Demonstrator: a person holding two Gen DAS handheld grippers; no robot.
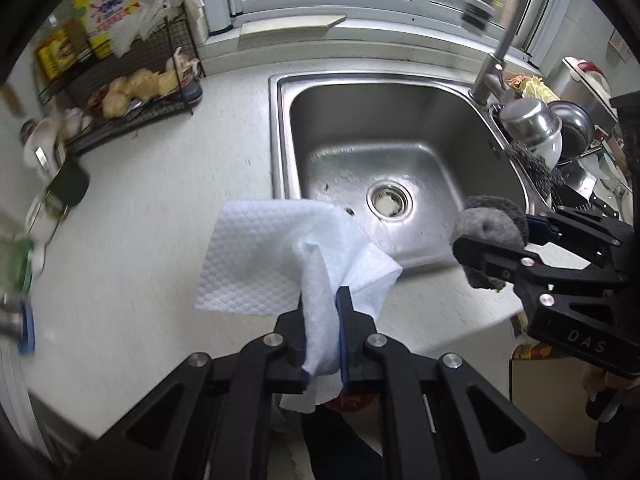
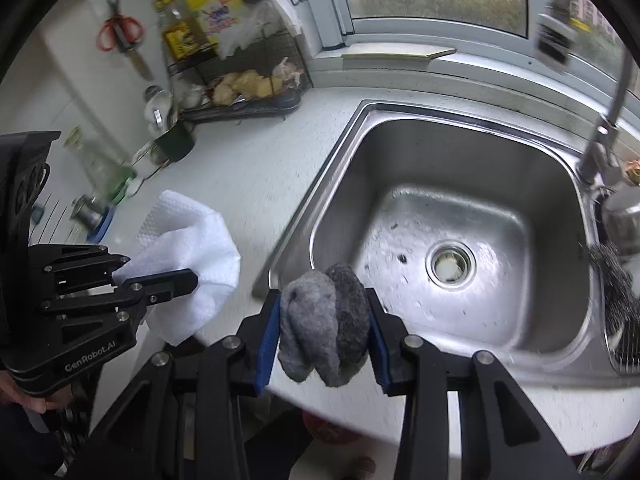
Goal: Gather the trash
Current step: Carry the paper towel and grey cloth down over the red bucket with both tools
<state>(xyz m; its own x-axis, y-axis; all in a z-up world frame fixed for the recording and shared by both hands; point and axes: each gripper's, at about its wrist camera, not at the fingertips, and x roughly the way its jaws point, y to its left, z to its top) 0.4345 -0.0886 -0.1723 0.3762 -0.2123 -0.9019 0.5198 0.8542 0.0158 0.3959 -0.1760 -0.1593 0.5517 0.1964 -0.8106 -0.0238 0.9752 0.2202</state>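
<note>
Paper towel (image 1: 280,256) upright in left tongs (image 1: 324,320)

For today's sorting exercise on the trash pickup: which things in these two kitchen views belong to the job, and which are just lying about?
In the job:
- white paper towel, pinched in the left tongs
- grey scouring pad, squeezed in the right tongs

Just lying about:
- sink and faucet
- wire rack
- yellow bag
- steel bowls
- red scissors
</note>
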